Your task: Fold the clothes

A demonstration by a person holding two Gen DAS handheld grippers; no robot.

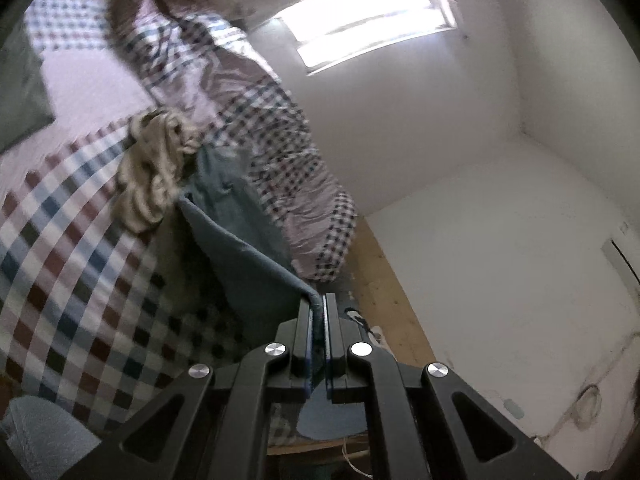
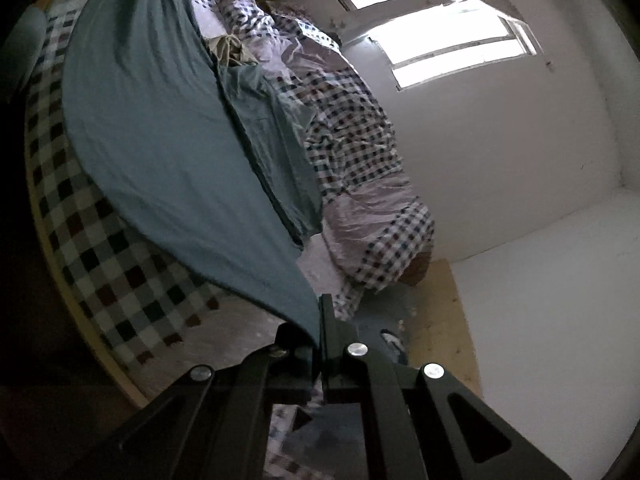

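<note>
the checked bed cover [image 2: 100, 216] is used as the folding surface. the blue-grey garment [image 2: 160, 128] is held raised above it, presumably to be spread out. the right gripper [image 2: 321, 308] is clenched on one edge, the left gripper [image 1: 324, 308] on another [image 1: 248, 256].

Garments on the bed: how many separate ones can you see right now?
2. The blue-grey garment is pinched by both the left gripper and right gripper, stretching across the checked bedding. A crumpled beige garment lies behind it. Others may be hidden.
</note>
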